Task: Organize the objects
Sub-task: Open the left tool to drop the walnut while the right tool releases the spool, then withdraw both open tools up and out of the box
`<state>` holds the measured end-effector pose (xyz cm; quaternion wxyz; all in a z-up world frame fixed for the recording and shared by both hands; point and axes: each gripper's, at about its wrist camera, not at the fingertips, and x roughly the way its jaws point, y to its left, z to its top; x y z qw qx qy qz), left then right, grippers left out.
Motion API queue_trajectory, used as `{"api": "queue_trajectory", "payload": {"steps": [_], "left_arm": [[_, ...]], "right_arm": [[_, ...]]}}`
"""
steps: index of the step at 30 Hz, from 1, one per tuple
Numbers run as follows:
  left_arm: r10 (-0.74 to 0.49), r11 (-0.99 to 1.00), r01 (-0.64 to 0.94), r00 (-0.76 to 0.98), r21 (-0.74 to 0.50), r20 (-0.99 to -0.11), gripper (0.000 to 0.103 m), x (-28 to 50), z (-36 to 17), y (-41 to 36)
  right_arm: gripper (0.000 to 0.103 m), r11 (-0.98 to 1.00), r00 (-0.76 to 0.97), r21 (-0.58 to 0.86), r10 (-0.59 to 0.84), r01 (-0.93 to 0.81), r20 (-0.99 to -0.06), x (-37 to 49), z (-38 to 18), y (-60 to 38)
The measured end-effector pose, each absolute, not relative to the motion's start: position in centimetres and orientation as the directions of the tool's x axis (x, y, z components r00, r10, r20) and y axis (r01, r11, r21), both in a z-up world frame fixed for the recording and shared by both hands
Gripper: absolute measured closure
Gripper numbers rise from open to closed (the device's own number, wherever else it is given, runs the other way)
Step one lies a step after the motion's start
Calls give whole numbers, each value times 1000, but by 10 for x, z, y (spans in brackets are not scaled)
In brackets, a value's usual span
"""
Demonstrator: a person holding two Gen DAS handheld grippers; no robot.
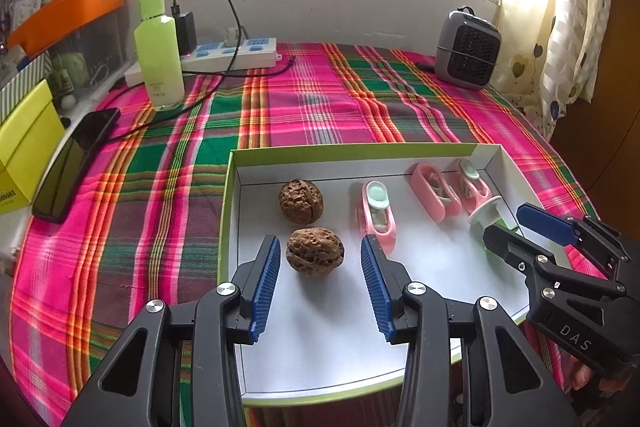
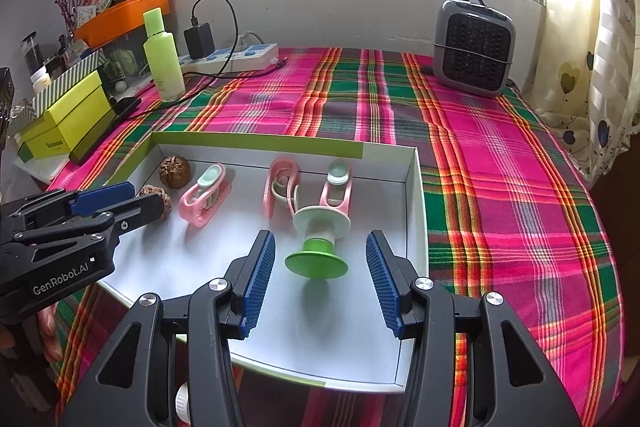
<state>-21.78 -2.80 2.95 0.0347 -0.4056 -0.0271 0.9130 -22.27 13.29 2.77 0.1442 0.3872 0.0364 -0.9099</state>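
Plaid tablecloth [image 1: 304, 107]; both grippers angled down over white tray [image 1: 320, 327].

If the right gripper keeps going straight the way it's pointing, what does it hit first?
Most likely the green and white spool lying on its side in the tray, right ahead between the open right gripper fingers. Depth is hard to judge, so it might meet the tray floor first.

Left hand-held gripper [image 1: 316, 259] and right hand-held gripper [image 2: 320, 263], jaws apart.
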Motion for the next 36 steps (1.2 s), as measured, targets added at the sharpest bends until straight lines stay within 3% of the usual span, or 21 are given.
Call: {"api": "queue_trajectory", "payload": {"steps": [36], "left_arm": [[109, -993, -43, -713, -111, -692, 62, -147, 52, -28]], "right_arm": [[54, -956, -718, 49, -251, 290, -649, -159, 55, 137]]}}
